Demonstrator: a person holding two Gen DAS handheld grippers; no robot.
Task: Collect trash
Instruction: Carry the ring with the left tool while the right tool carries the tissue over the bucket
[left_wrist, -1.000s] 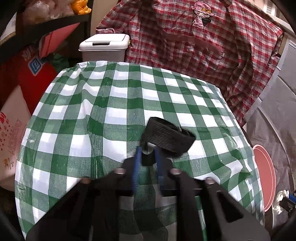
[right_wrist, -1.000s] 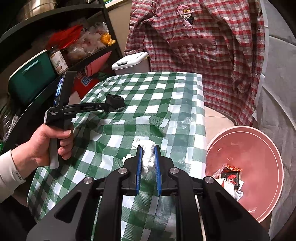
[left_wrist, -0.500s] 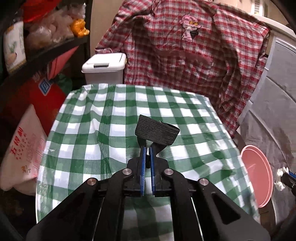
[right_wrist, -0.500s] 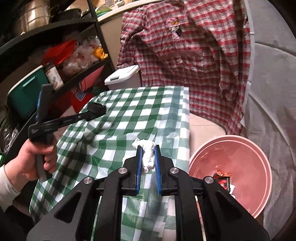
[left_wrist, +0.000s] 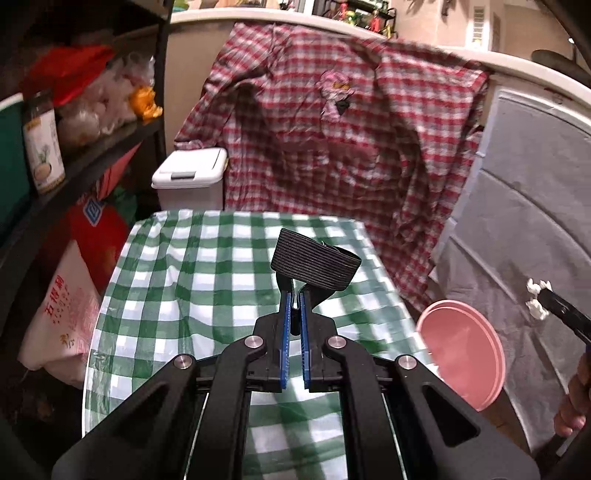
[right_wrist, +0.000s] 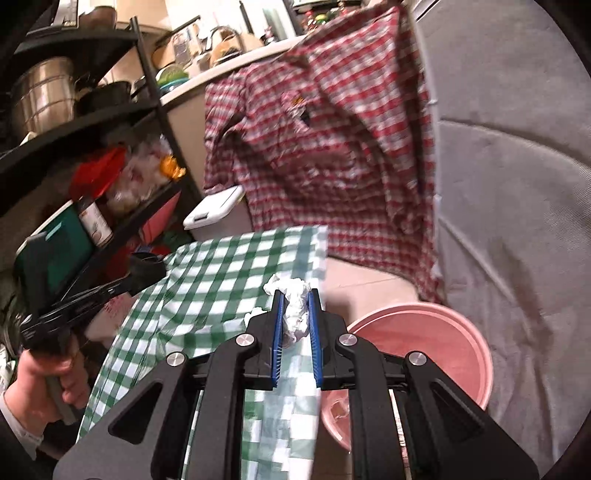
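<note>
Between the blue pads of the left gripper (left_wrist: 294, 306), a black ribbed elastic band (left_wrist: 316, 265) is pinched by one folded end; the rest of the loop stands up just past the tips, lifted clear of the green-and-white checked tablecloth (left_wrist: 192, 280) below it. The jaws stand almost together on the thin fabric.

The right gripper (right_wrist: 295, 314) is clamped on a crumpled white tissue (right_wrist: 293, 308), which fills the gap between its pads and puffs out above them. It hangs past the right edge of the tablecloth (right_wrist: 221, 273), with the pink basin (right_wrist: 436, 332) on the floor just below and to its right.

From the left camera, the same basin (left_wrist: 461, 347) sits low and to the right of the left gripper, beyond the table edge, and the right gripper's tip (left_wrist: 543, 299) shows above it with white tissue in it.

Ahead of both grippers, a red plaid shirt (left_wrist: 343, 144) hangs behind the table. A white lidded bin (left_wrist: 190, 173) stands ahead and to the left, beside dark shelves (left_wrist: 92, 147) stacked with bags and jars.

Judging progress: both pieces of trash are picked up but neither is dropped yet. The basin seems to hold something already, though the inside is too blurred to name. The tabletop in view shows no other trash, so the job looks close to its end.

Count: two grippers, one band, one tissue, one basin, one bin.
</note>
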